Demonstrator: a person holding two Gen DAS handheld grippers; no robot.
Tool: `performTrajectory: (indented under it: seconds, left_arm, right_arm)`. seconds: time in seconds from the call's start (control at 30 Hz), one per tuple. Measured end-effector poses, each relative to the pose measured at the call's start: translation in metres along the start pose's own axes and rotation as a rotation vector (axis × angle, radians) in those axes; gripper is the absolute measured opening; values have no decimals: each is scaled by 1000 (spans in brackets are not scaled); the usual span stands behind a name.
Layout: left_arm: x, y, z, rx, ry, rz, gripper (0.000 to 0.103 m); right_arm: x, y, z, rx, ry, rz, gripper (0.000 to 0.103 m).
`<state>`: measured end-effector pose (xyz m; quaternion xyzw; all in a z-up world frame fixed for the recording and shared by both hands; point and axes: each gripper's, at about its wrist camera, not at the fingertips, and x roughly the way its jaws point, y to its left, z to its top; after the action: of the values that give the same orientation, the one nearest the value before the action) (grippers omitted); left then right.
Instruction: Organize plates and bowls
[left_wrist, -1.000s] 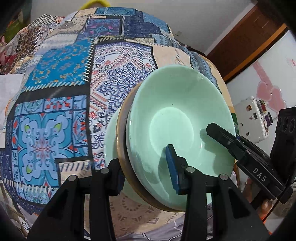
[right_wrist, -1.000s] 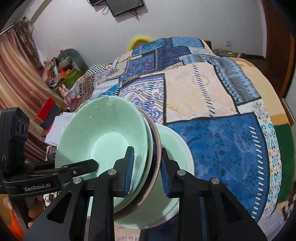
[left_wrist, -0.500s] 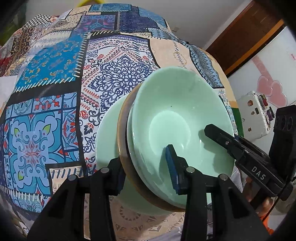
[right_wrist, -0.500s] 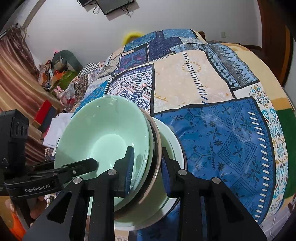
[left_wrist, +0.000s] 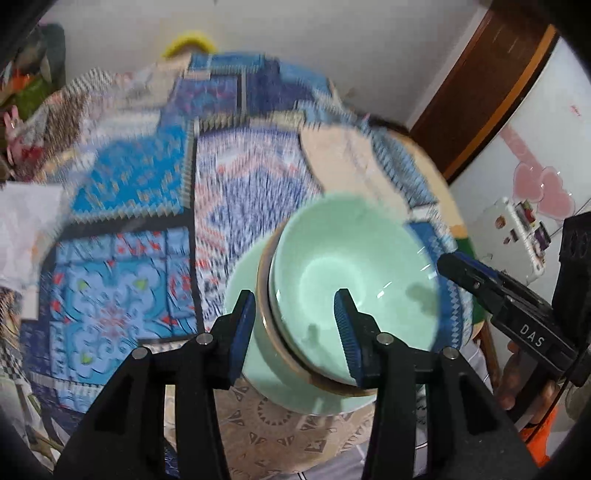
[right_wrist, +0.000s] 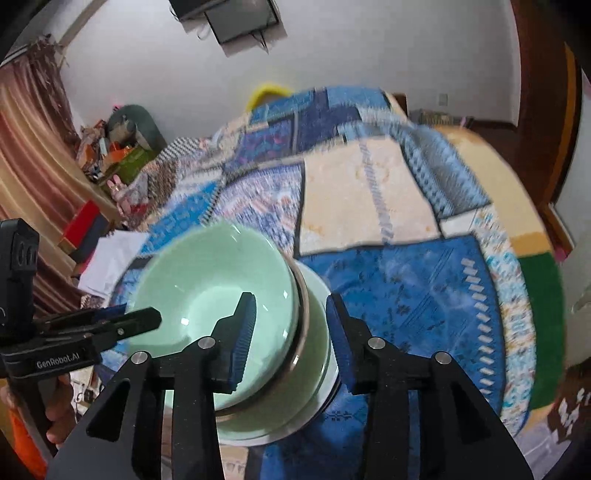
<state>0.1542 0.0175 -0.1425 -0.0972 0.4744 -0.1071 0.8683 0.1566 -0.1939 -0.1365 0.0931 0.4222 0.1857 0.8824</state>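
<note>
A stack of pale green bowls (left_wrist: 351, 273) with a brown-rimmed one among them sits on a larger pale green bowl (left_wrist: 240, 280) on the patchwork bedspread (left_wrist: 140, 206). My left gripper (left_wrist: 295, 325) is open, its jaws straddling the stack's near rim without pressing on it. The stack also shows in the right wrist view (right_wrist: 214, 280). My right gripper (right_wrist: 290, 339) is open too, its jaws on either side of the stack's rim. Each gripper shows in the other's view, the right one (left_wrist: 476, 280) and the left one (right_wrist: 122, 325).
The bedspread (right_wrist: 406, 280) covers the bed. A white paper sheet (left_wrist: 26, 218) lies at its left edge. A white appliance (left_wrist: 513, 240) stands to the right, a cluttered corner (right_wrist: 118, 147) to the left. A wooden door frame (left_wrist: 480, 85) is at the far right.
Both grippers have opened and let go of the stack's rim. The stack has come down onto the larger bowl on the bedspread. Both cameras have pulled back and tilted up.
</note>
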Motion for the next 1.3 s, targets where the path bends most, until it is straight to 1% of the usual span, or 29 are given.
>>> performTrajectory:
  seconds: [0.07,0.1,0.17,0.23,0.3,0.4,0.5,0.53,0.57,0.6,0.63,0.67,0.7,0.73,0.77,0.8,0.83,0.9,0.97,1.13,1.3]
  left_arm:
    - [-26,-8,4,17,-76,4,45]
    - [-44,-12,5,27,-126,5,45]
    - [-67,-22,6,47,-201,11,46]
    - [-96,-32,5,77,-291,34,52]
    - [-124,-42,2,102,-383,66,55]
    - [-152,-51,-4,119,-465,67,57]
    - [-179,-60,-13,131,-543,66,60]
    - [-184,-61,-15,131,-558,64,62]
    - [-190,-62,-18,131,-572,64,65]
    - [-196,-63,-21,132,-589,58,76]
    - [-199,-64,-23,133,-602,54,83]
    - [-203,-65,-27,136,-618,54,86]
    - [-208,-67,-30,141,-640,59,89]
    - [-212,-69,-33,152,-663,76,94]
    - [-214,-71,-37,162,-679,90,97]
    - [-216,-72,-40,172,-696,103,100]
    - [-218,-74,-42,179,-709,114,101]
    - [-219,-77,-46,190,-727,130,103]
    - [-218,-78,-50,196,-736,142,103]
    - [-216,-83,-55,214,-739,158,103]
    - [-213,-84,-58,213,-734,148,103]
  right_arm:
    - [-18,6,5,-16,-47,11,42]
    - [-29,10,7,-29,-77,17,43]
    - [-48,18,11,-51,-127,25,46]
    - [-68,27,16,-76,-184,36,47]
    - [-92,36,20,-99,-249,50,48]
    - [-121,48,22,-125,-335,73,48]
    - [-144,56,21,-151,-407,85,52]
    - [-152,59,20,-161,-433,89,53]
    - [-158,62,18,-170,-452,95,58]
    - [-165,64,17,-182,-472,100,60]
    - [-169,66,16,-187,-488,100,65]
    - [-173,68,14,-193,-506,98,69]
    - [-177,70,13,-202,-520,98,71]
    - [-178,71,11,-207,-528,98,76]
    - [-180,72,10,-213,-537,96,81]
    - [-181,74,9,-217,-546,94,84]
    - [-180,74,8,-221,-550,93,89]
    - [-179,76,7,-227,-559,86,94]
    - [-179,77,6,-226,-568,81,102]
    - [-178,75,4,-218,-573,73,103]
    - [-180,75,1,-213,-565,67,103]
